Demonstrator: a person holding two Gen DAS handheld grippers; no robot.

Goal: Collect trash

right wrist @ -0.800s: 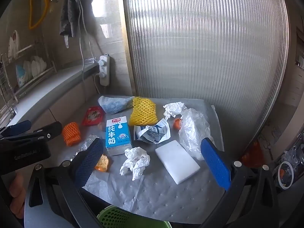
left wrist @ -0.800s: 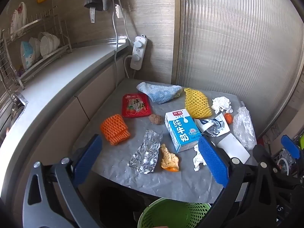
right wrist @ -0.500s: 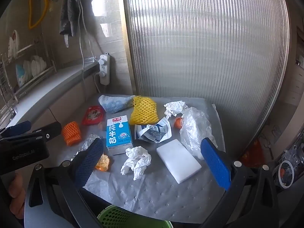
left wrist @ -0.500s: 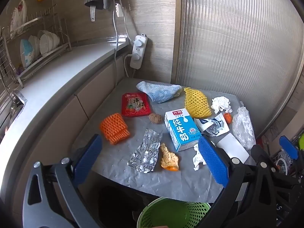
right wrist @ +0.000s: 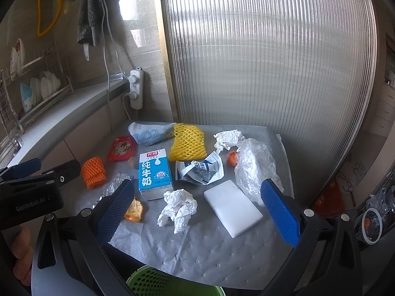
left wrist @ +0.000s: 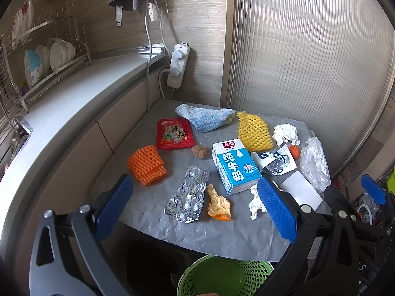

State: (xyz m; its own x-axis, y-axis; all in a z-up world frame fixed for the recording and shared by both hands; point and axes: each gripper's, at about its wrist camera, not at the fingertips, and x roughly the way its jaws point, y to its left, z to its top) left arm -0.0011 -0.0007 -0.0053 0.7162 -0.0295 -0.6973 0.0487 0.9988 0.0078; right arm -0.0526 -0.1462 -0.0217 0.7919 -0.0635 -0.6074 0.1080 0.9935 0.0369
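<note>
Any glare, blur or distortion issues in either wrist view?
Left wrist: sharp; fisheye bends the counter; foil wrapper glints. Right wrist: ribbed panel backlit with bright bands, wall corner dim; milk carton print legible, no motion blur.

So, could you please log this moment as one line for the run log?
phase: pre-grasp | left gripper: open, empty | right gripper: open, empty | trash on table: untouched | green basket: below near table edge

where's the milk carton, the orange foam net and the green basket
milk carton (left wrist: pixel 235 166), left wrist view, on its blue front face
orange foam net (left wrist: pixel 146 164), left wrist view, on the middle of its mesh
green basket (left wrist: pixel 222 277), left wrist view, on its inner wall below the table edge
</note>
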